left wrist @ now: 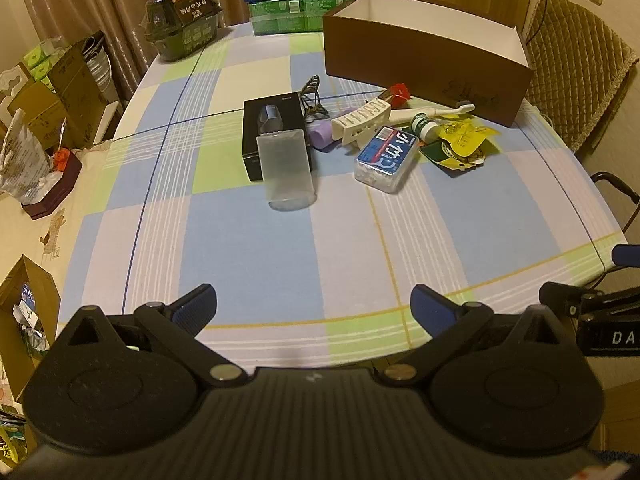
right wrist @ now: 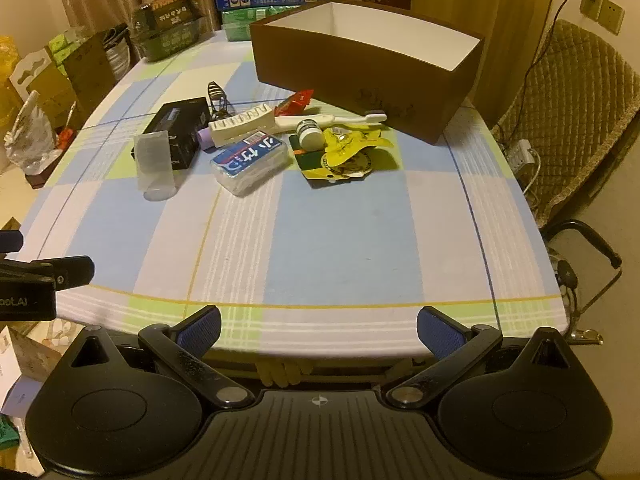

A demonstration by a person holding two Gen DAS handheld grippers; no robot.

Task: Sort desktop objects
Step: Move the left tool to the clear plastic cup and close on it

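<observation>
Clutter is lying in a loose heap on the checked tablecloth (right wrist: 328,248), just in front of the open brown box (right wrist: 360,60), which is showing a bare white inside wall. Nearest the left gripper (left wrist: 314,306), a frosted plastic case (left wrist: 286,170) is leaning against a black carton (left wrist: 276,132), its long axis running toward the camera; it is looking light, stiff and slick, so its 2 narrow sides are probably offering the surest hold. Beside it, the blue-labelled clear box (right wrist: 252,162) is lying flat, angled toward the brown box, rigid and easy to pinch across its short width. The cream hair claw (right wrist: 244,122) and white toothbrush (right wrist: 332,119) are both pointing left to right; the toothbrush is thin and likely to roll, best taken mid-handle. The yellow wrappers (right wrist: 352,142) are looking soft and crinkly, and the small green-and-white bottle (right wrist: 310,134) is lying on its side. Both the left gripper and right gripper (right wrist: 319,330) are hovering over the near table edge, fingers spread wide, holding nothing.
</observation>
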